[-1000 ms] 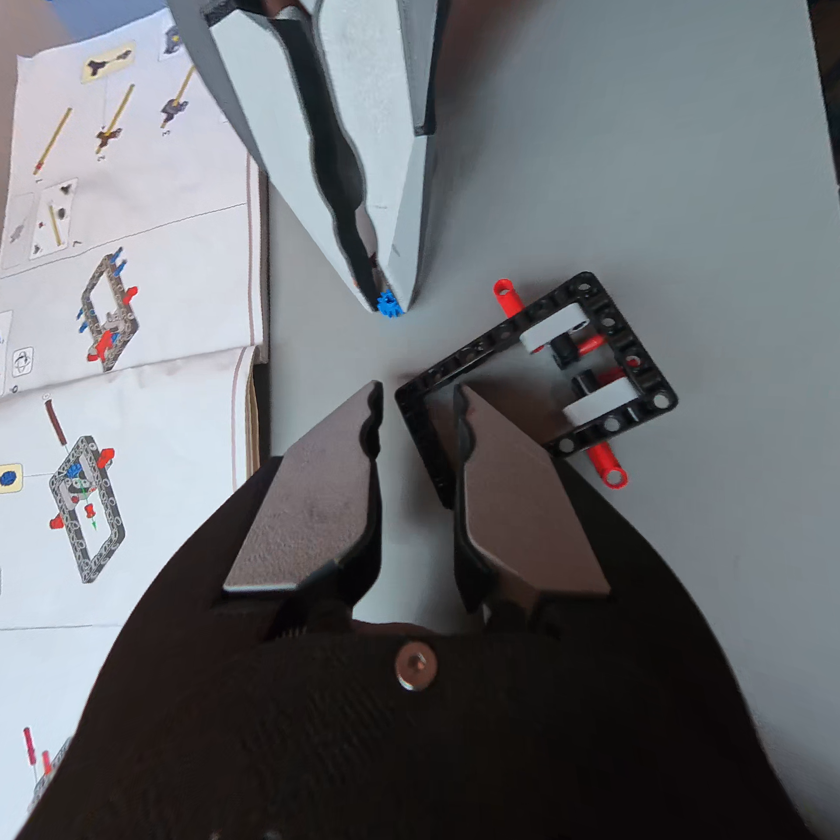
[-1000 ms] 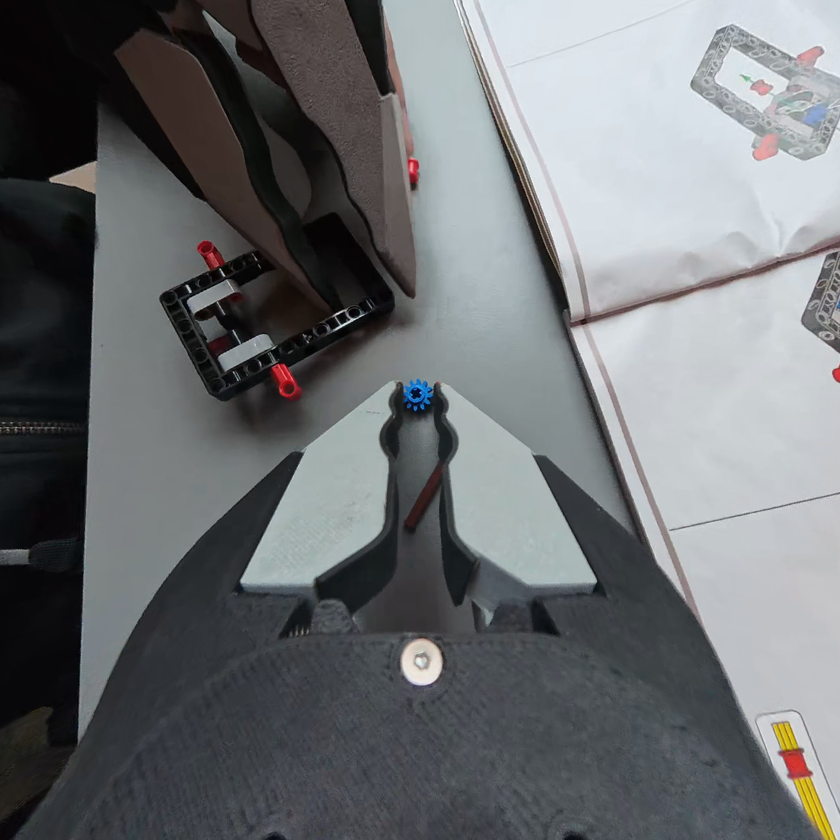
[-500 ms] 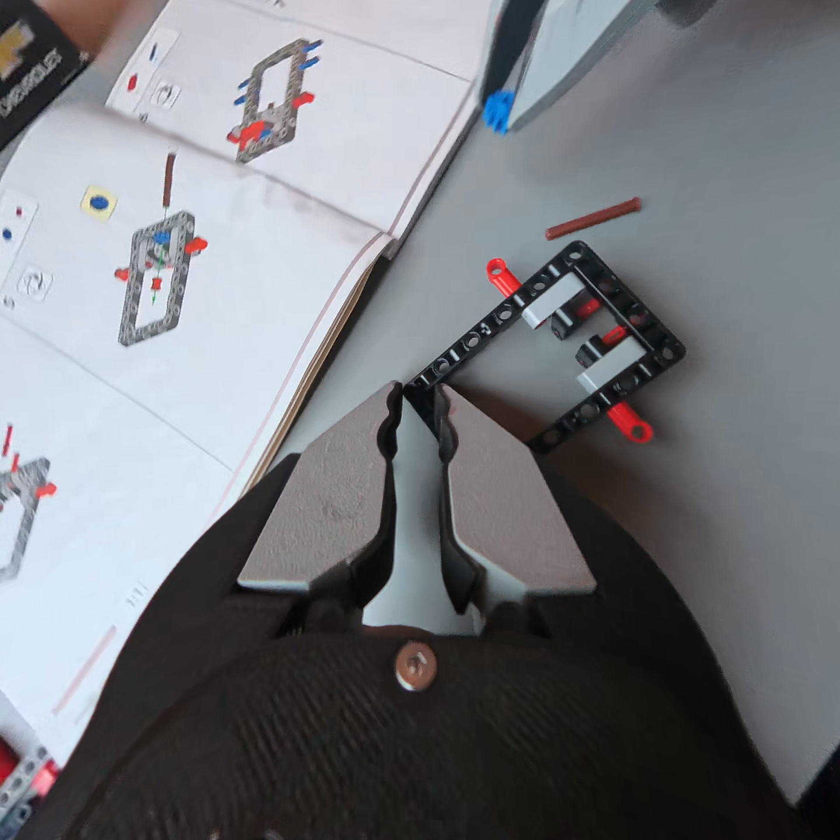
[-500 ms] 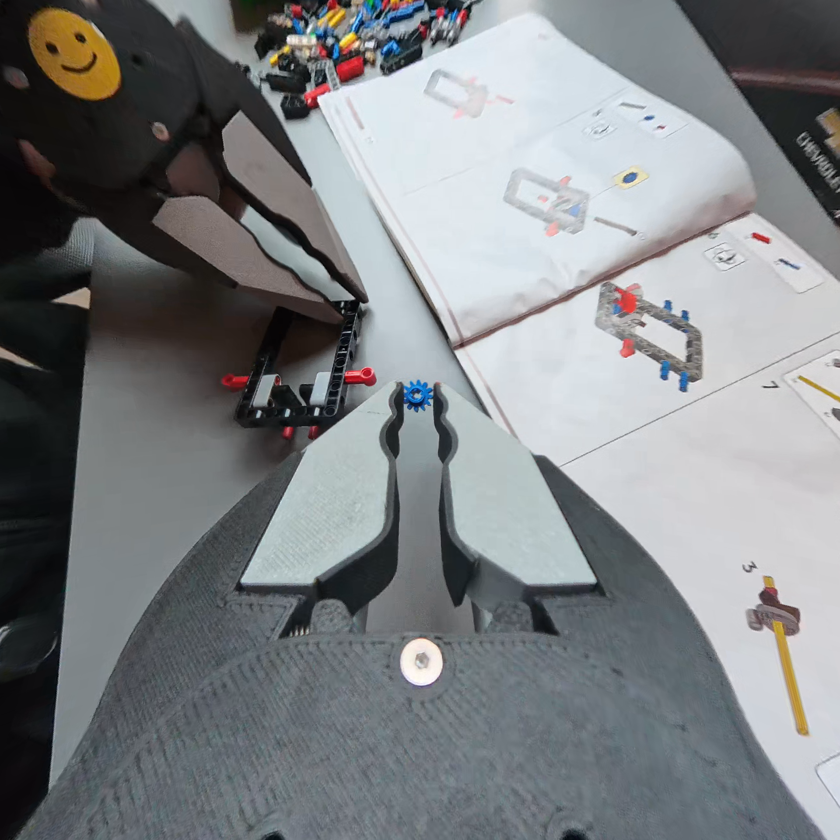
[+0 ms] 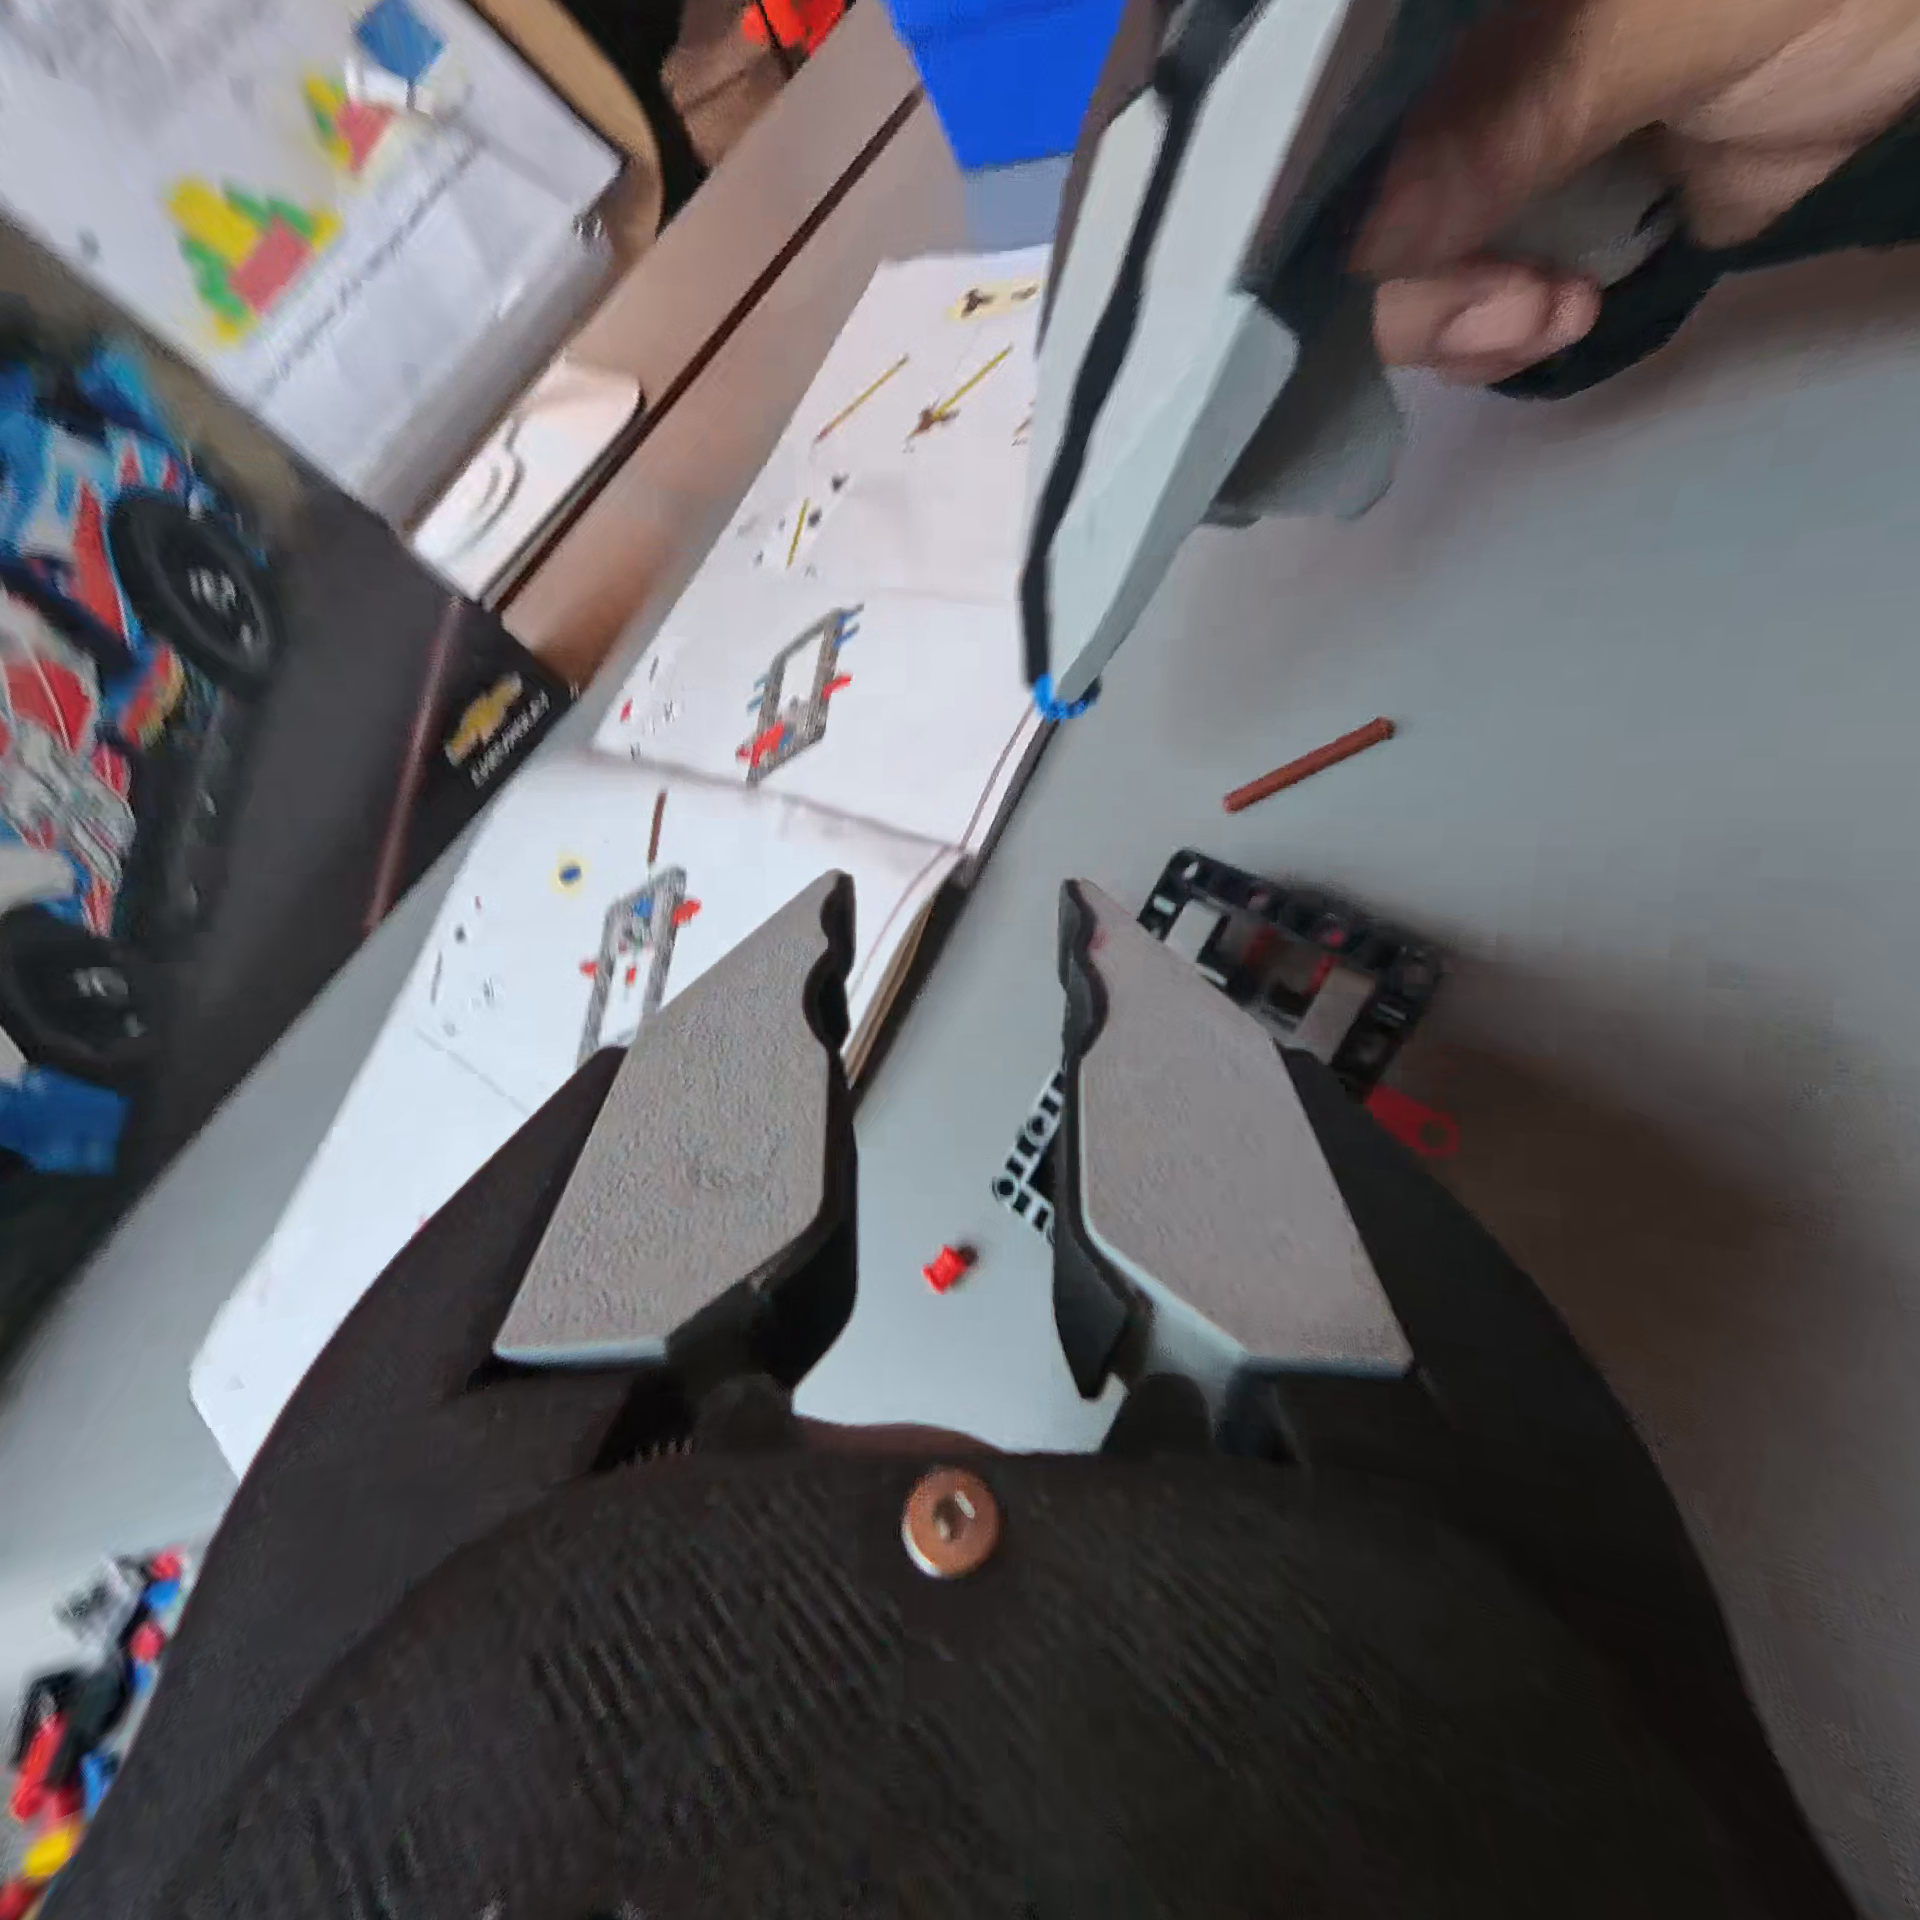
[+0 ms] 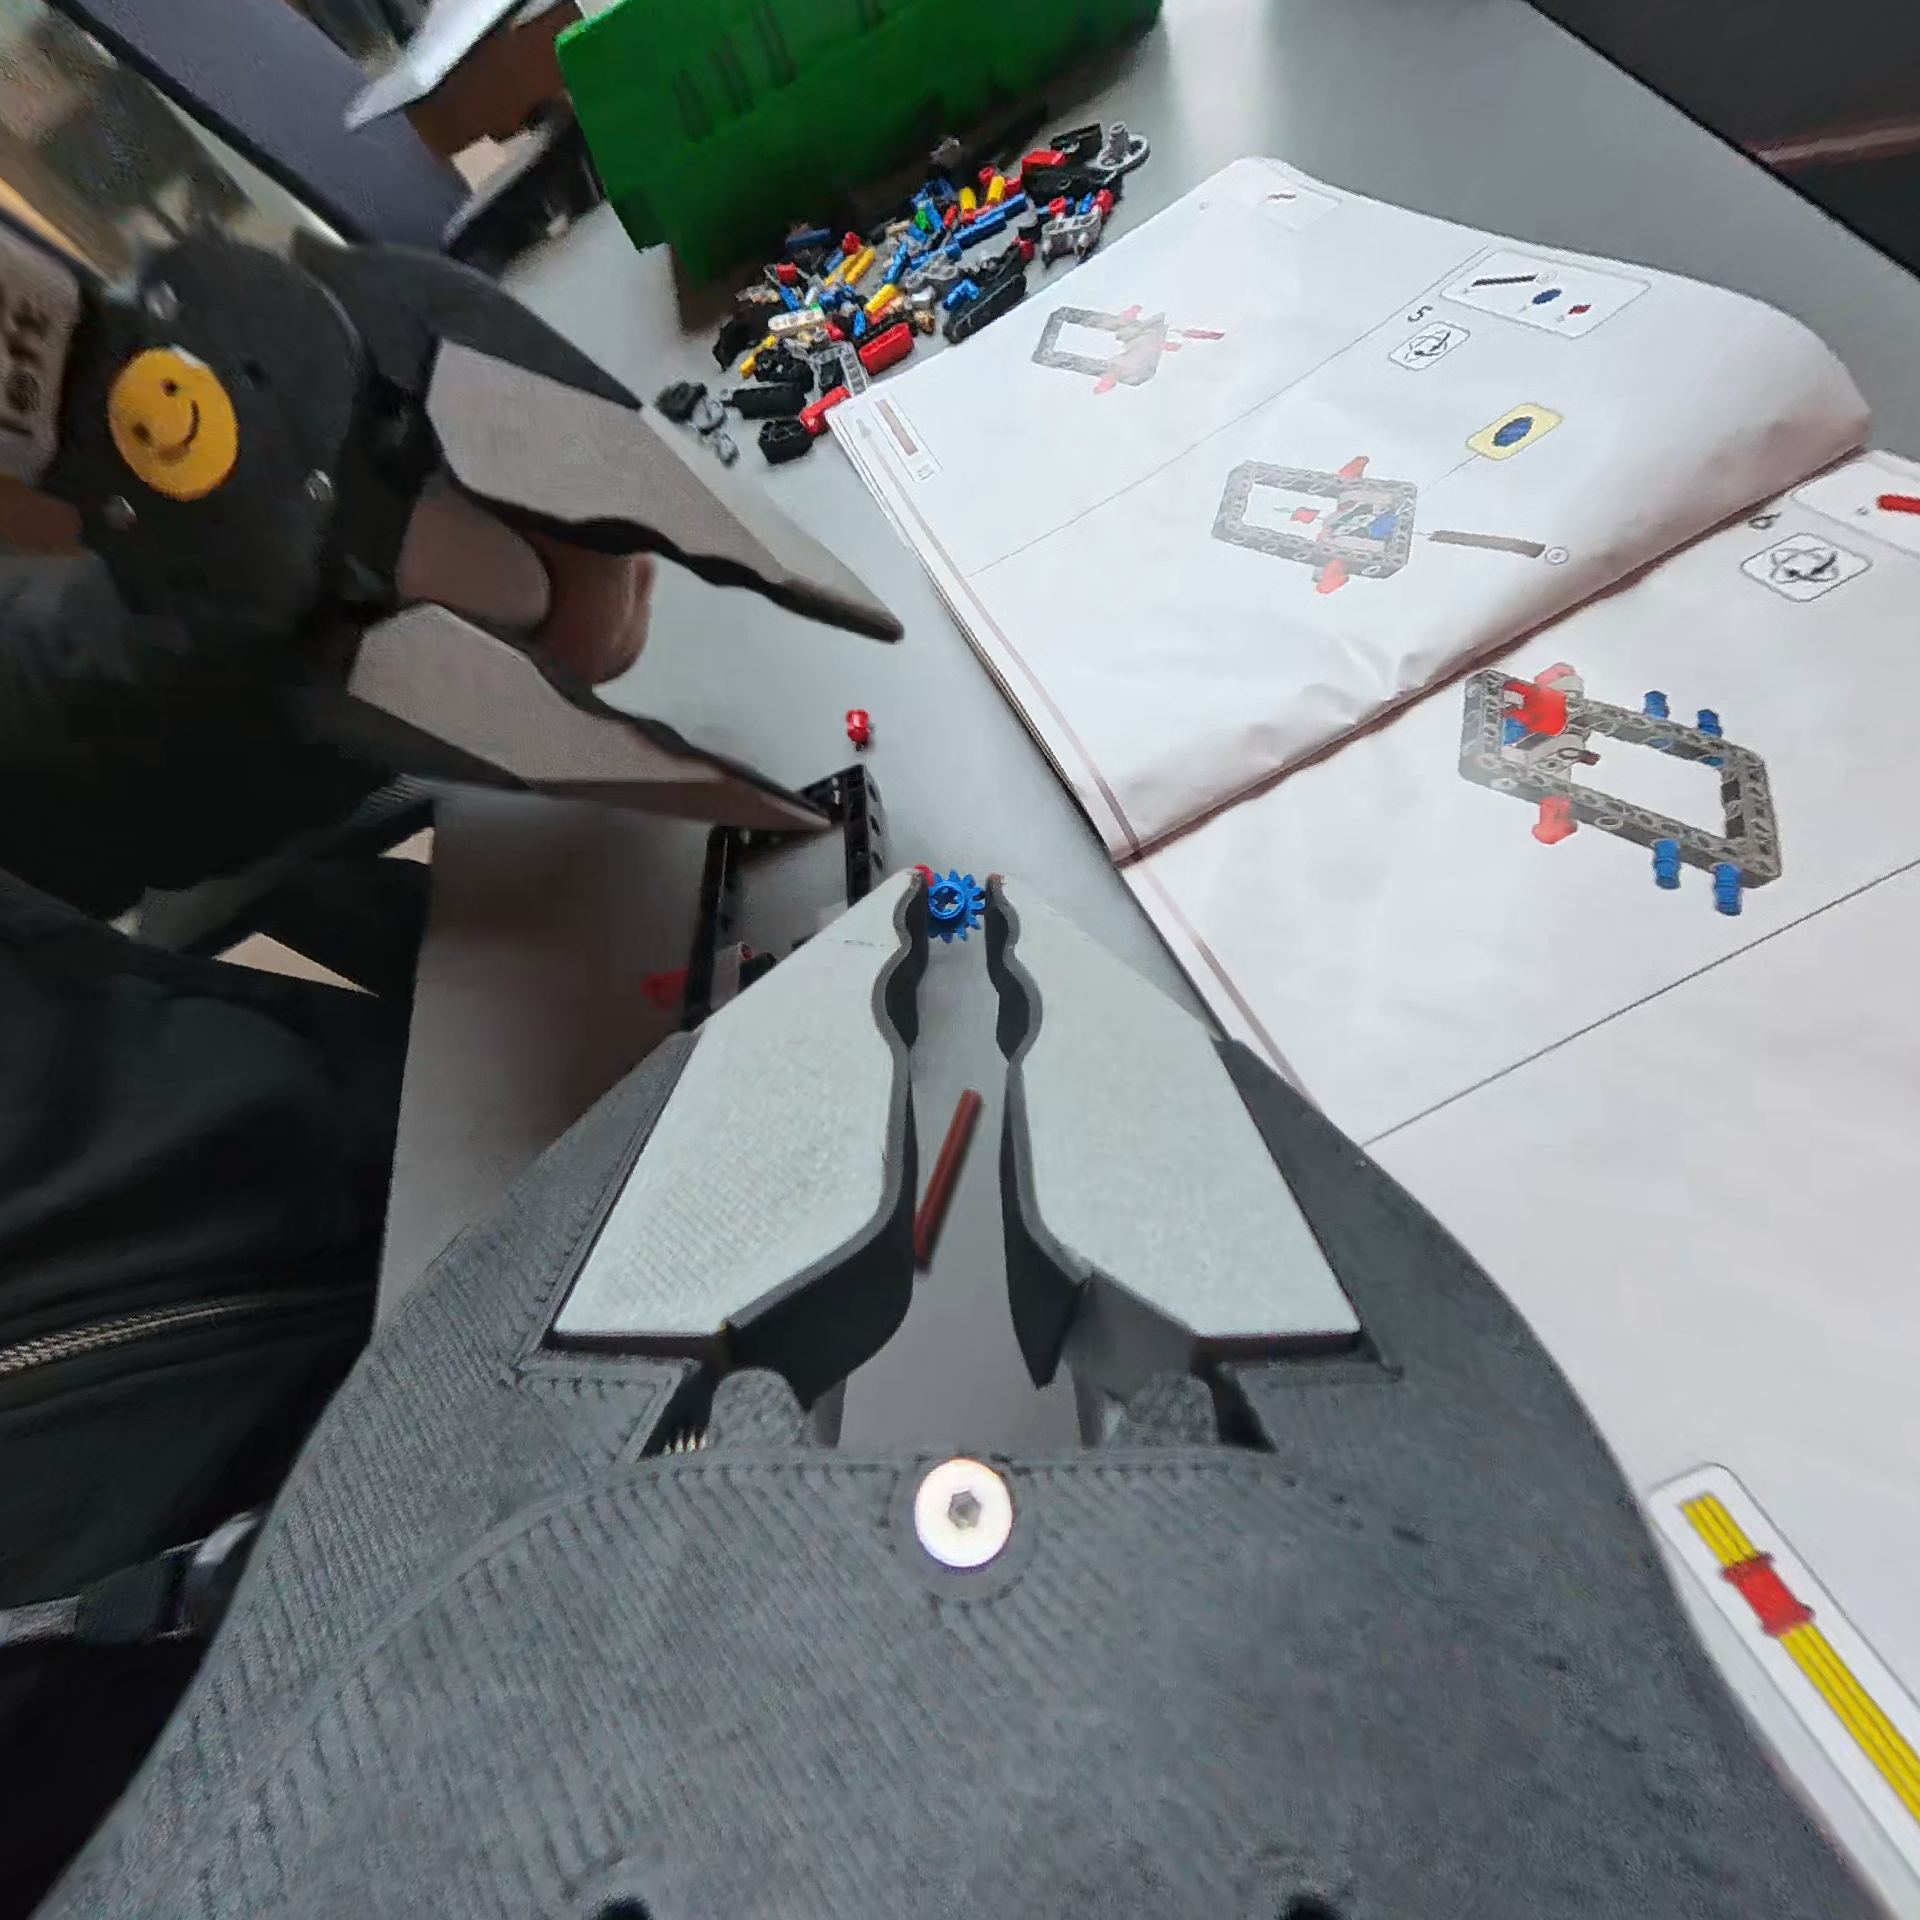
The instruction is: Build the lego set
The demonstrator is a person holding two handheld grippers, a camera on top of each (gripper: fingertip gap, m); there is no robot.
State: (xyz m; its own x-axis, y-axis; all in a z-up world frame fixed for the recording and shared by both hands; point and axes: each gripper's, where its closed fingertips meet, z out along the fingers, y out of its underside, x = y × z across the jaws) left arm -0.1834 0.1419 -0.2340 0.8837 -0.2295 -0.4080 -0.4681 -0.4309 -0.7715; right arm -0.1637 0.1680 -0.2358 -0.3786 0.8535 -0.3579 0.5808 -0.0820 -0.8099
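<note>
A black rectangular frame (image 5: 1392, 1003) with grey and red pieces in it lies on the grey table. My left gripper (image 5: 956, 899) is open and empty, and its right finger (image 5: 1195, 1122) covers the frame's near end. A small red piece (image 5: 948, 1268) lies on the table between its fingers. My right gripper (image 6: 951, 894) is shut on a small blue gear (image 6: 948, 906) and hovers beyond the frame; the gear also shows in the left wrist view (image 5: 1062, 698). A brown axle (image 5: 1309, 764) lies on the table, under the right gripper's fingers (image 6: 948, 1174).
An open instruction booklet (image 6: 1351, 644) lies beside the frame. A pile of loose pieces (image 6: 904, 281) and a green bin (image 6: 831, 104) sit beyond it. The set's dark box (image 5: 156, 727) stands past the booklet. A hand (image 5: 1558, 156) holds the right gripper. The gap from one gripper's tips to the other's is roughly 4 cm. The brown axle (image 5: 1309, 764) is about 8 cm from both grippers' fingertips. It is also in sight in the right wrist view (image 6: 942, 1188).
My left gripper was nearly shut at the frame's corner and has opened; the small red piece now shows between its fingers. Both views have tilted up. The right gripper still holds the gear.
</note>
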